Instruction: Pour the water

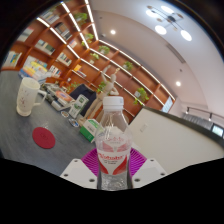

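Observation:
A clear plastic water bottle with a white cap and a red-and-white label stands upright between my fingers. Both magenta pads press against its sides, so my gripper is shut on it. The bottle is tilted only slightly and looks lifted above the dark table. A white cup stands on the table beyond and to the left of the bottle. A round red lid or coaster lies on the table between the cup and the bottle.
Bookshelves fill the wall beyond the table. A white counter runs along the right. Ceiling lights hang overhead. Small items lie on the table near the cup.

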Demonstrator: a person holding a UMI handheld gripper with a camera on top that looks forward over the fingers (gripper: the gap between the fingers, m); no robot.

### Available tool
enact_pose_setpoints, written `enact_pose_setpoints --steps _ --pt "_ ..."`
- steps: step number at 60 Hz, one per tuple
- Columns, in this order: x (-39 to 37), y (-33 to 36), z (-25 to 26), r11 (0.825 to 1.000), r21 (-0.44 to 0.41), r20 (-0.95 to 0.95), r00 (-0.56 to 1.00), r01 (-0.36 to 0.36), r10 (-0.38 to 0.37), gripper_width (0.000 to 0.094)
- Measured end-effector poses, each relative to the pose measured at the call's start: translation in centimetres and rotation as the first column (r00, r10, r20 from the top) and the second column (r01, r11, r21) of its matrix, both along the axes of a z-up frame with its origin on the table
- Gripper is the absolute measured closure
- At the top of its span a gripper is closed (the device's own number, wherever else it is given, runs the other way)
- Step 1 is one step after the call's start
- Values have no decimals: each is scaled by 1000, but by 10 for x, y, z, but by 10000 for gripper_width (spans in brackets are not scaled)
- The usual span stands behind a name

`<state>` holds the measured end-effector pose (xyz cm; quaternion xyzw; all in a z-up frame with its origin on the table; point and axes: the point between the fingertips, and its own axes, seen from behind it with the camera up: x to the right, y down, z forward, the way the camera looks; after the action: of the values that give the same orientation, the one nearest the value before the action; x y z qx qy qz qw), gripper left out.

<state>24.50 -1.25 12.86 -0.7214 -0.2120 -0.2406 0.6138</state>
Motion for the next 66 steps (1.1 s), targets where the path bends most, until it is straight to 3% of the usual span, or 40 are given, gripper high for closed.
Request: enact_pose_setpoints --steps 7,16,22,31,42,49,66 --pt "-59 16 15 997 -10 308 949 -71 70 564" --pt "-130 33 35 989 1 628 769 -148 114 564" --pt "-165 43 46 981 -6 761 636 -193 130 566" --pt "-197 54 59 979 -34 908 403 -201 114 565" --pt "-229 65 78 969 -3 998 62 -248 19 568" --pt "-241 68 78 968 -13 998 -56 -250 -1 566" --pt "-246 71 70 968 -19 999 -37 -251 10 565"
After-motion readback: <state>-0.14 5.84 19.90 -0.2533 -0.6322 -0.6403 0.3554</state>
